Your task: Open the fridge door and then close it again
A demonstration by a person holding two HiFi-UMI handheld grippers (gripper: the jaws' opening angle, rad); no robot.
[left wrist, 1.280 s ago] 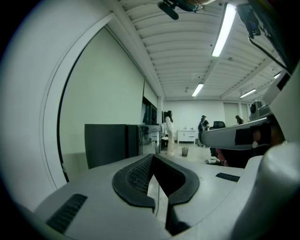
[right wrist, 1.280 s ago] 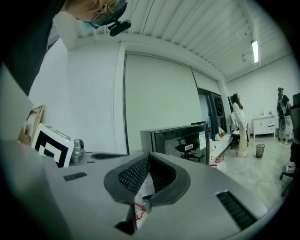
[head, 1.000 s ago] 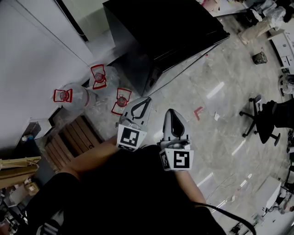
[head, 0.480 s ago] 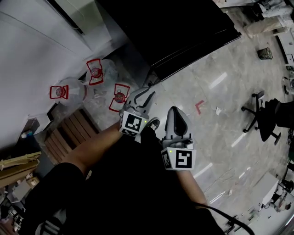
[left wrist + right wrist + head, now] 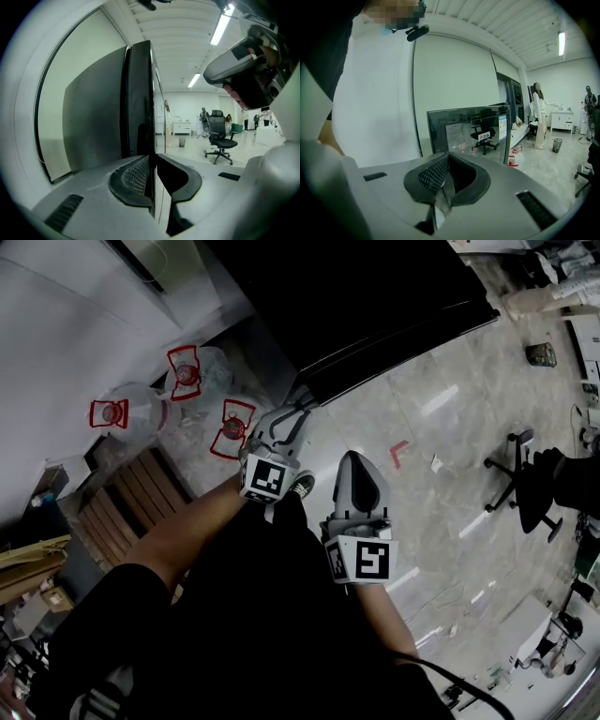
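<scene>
1. Fridge (image 5: 356,296): a tall, glossy black cabinet on the marble floor (image 5: 441,427). Its door looks shut.
2. The left gripper (image 5: 295,415) points at the fridge's near corner. Its jaws stand narrowly apart, with the fridge's dark vertical edge lined up in the gap. No view shows whether they touch it.
3. The right gripper (image 5: 354,463) hangs farther back from the fridge than the left one. Its jaws are closed on nothing.
4. Water jugs (image 5: 187,381) with red handles sit just left of the fridge, clear of its front.
5. Handling, as a judgement:
   - The door is probably heavy and rigid, and a seal likely holds it until a firm pull breaks it.
   - The polished face would be slippery for the jaws, so the vertical free edge opposite the hinge is the better hold.
   - A steady pull along the door's arc should open it.
   - Closing should need only a push on the same edge.
</scene>
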